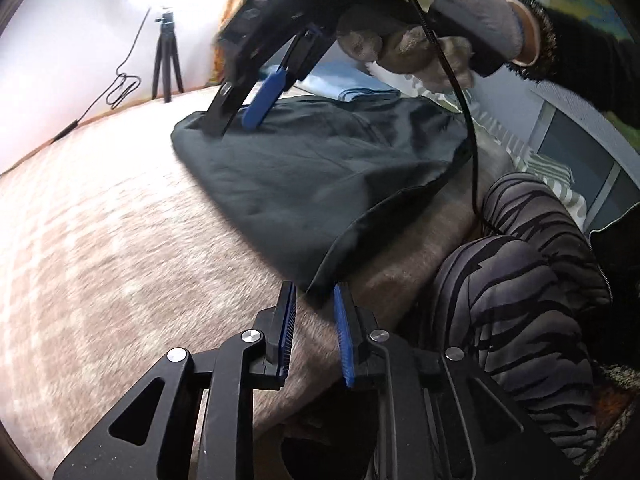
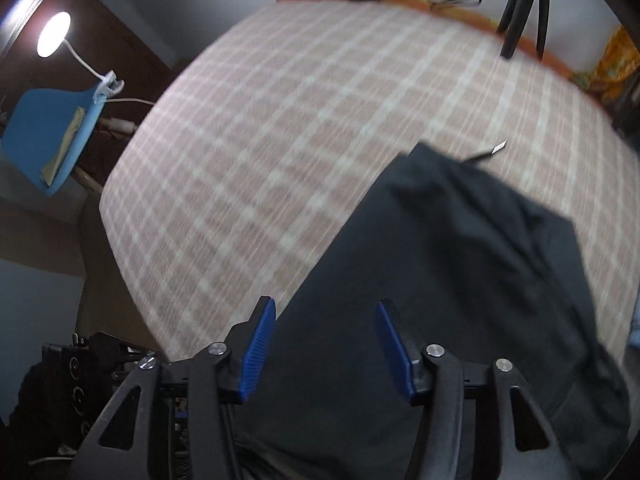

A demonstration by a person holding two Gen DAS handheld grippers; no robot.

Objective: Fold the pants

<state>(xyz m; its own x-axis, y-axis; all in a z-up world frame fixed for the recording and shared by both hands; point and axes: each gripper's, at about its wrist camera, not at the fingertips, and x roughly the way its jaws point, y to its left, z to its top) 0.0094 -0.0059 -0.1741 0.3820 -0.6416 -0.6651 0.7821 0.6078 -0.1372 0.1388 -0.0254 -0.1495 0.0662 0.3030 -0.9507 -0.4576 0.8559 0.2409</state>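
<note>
Left wrist: both grippers' fingers apart; we'd pinch the soft, limp pants [image 1: 320, 168] at the near hem.

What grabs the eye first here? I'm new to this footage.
The dark pants lie spread on the checked bedspread, filling mid-frame. The right gripper, open, touches down on their far end, while the left gripper hangs open just off their near corner. A bright lamp glares at far left.
</note>
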